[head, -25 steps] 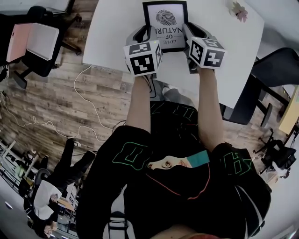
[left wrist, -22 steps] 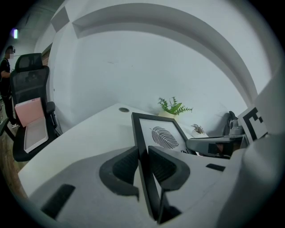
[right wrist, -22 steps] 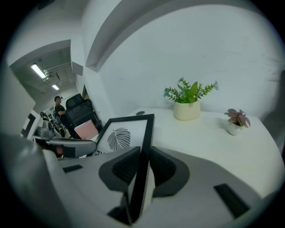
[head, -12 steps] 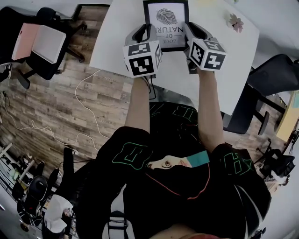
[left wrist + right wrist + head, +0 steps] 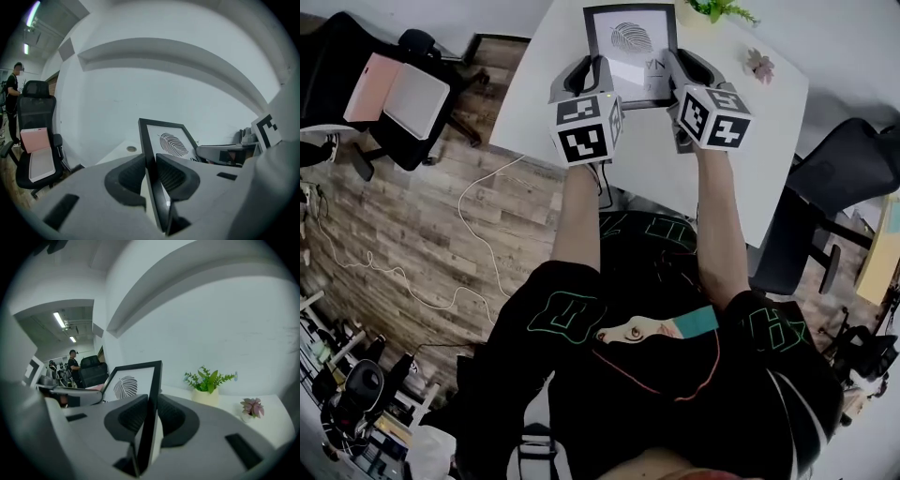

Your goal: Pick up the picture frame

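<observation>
The picture frame (image 5: 630, 42) is hanging just above the white worktop (image 5: 750, 131). The left hand-held gripper (image 5: 592, 73) is squeezing its left edge, and the right hand-held gripper (image 5: 677, 67) is squeezing its right edge. Its long side is pointing away from the person, with both hands equally near.

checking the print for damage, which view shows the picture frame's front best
The head view: the picture frame faces the camera, leaf print and border almost whole between the left gripper and right gripper. Each gripper view shows mainly one side edge clamped in its jaws, with the print seen slanted.
</observation>
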Demonstrator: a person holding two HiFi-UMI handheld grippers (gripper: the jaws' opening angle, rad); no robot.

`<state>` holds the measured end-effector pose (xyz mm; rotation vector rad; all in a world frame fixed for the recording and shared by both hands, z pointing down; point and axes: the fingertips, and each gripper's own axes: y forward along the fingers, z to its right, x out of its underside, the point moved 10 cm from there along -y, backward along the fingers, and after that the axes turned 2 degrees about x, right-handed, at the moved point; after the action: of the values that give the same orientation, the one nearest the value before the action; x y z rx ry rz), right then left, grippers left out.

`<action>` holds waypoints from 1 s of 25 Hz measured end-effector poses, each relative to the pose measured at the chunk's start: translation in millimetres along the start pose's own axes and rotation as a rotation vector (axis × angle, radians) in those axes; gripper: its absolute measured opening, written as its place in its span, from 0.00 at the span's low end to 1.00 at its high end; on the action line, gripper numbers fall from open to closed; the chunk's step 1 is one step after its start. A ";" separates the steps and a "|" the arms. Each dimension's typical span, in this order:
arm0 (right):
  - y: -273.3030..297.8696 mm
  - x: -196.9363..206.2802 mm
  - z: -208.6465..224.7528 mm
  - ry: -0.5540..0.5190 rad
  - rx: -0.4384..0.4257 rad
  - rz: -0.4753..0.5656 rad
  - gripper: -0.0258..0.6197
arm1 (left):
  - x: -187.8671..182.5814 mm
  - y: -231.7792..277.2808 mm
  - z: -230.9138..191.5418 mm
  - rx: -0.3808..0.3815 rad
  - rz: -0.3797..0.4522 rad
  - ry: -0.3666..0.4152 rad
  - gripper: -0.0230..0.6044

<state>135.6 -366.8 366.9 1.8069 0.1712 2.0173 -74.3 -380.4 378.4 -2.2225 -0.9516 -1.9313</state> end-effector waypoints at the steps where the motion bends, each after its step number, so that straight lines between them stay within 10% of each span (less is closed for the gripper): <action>1: -3.3 -4.6 -0.6 -0.005 -0.004 0.013 0.15 | -4.2 -3.4 2.6 -0.004 0.015 0.006 0.16; 25: -81.3 -92.4 13.8 -0.056 0.010 0.382 0.15 | -99.8 -41.3 67.1 0.057 0.325 0.192 0.16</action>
<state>173.3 -332.0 254.2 2.0224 -0.1970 2.2120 -37.9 -360.1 258.3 -1.9692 -0.5715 -1.8958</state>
